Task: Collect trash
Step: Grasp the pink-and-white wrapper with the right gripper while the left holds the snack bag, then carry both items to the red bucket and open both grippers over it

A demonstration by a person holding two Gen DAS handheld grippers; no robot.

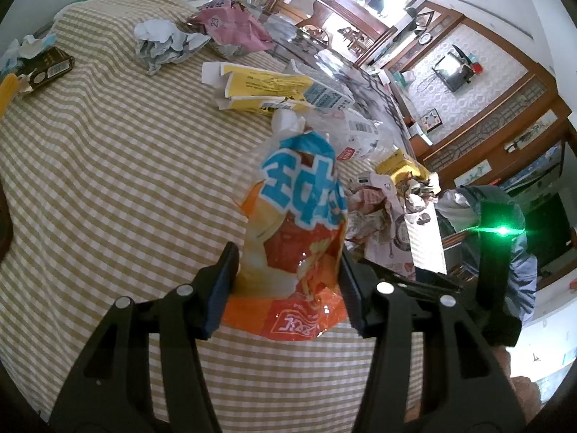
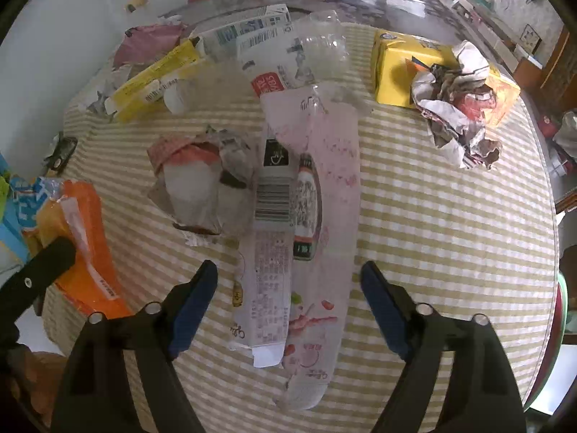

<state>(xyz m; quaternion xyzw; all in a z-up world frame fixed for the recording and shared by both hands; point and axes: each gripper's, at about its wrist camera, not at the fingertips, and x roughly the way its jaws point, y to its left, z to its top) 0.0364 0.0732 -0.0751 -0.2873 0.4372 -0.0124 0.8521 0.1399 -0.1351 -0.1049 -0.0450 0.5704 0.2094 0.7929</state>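
My left gripper is shut on an orange and blue snack bag and holds it upright over the checked tablecloth; the same bag shows at the left of the right wrist view. My right gripper points steeply down with its jaws wide. It hangs over a long flattened pale pink wrapper that lies on the cloth with a white barcoded carton strip on top. The wrapper's near end lies between the blue pads, and neither pad touches it.
Loose trash lies around: a crumpled paper wad, a clear plastic bottle, a flattened yellow carton, a yellow box with crumpled paper on it, a dark box. The round table's edge curves at right.
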